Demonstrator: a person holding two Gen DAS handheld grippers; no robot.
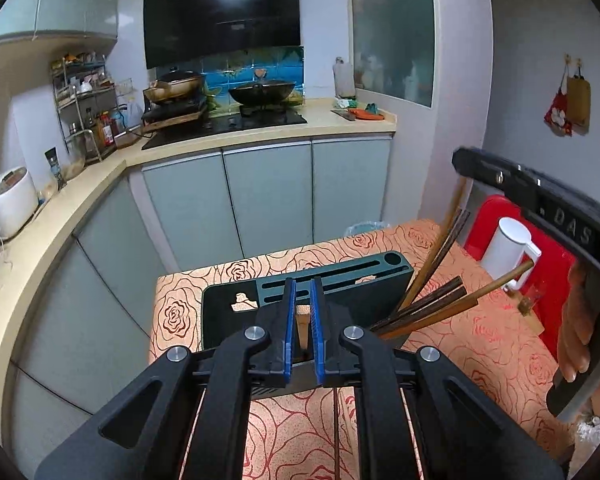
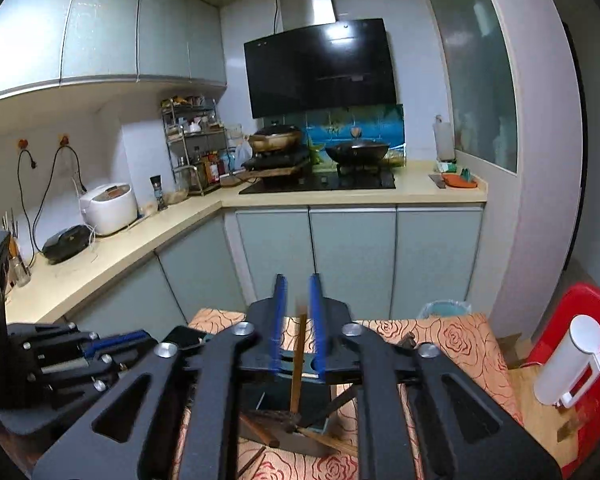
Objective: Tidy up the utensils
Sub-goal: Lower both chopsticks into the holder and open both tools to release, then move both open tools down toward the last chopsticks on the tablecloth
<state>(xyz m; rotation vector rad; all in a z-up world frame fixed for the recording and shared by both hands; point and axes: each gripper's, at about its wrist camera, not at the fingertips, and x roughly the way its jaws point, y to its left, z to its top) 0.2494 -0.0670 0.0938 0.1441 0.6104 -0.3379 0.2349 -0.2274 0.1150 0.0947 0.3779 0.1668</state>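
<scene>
A dark green slotted utensil holder (image 1: 340,276) stands on the rose-patterned tablecloth (image 1: 480,340). Several brown chopsticks (image 1: 432,304) lean out of its right end. My left gripper (image 1: 303,284) hangs over the holder, its blue pads slightly apart, with a light wooden handle end (image 1: 302,314) in the narrow gap. In the right wrist view my right gripper (image 2: 297,280) is open above the holder (image 2: 280,396). A brown wooden stick (image 2: 298,360) stands loose between its pads, its foot down in the holder. The left gripper (image 2: 140,338) shows at the left there.
A white jug (image 1: 506,248) sits on a red chair (image 1: 556,272) right of the table. A hand (image 1: 580,320) holds the right gripper (image 1: 466,164). A bin (image 2: 444,308) stands behind the table, with kitchen cabinets and a stove counter beyond.
</scene>
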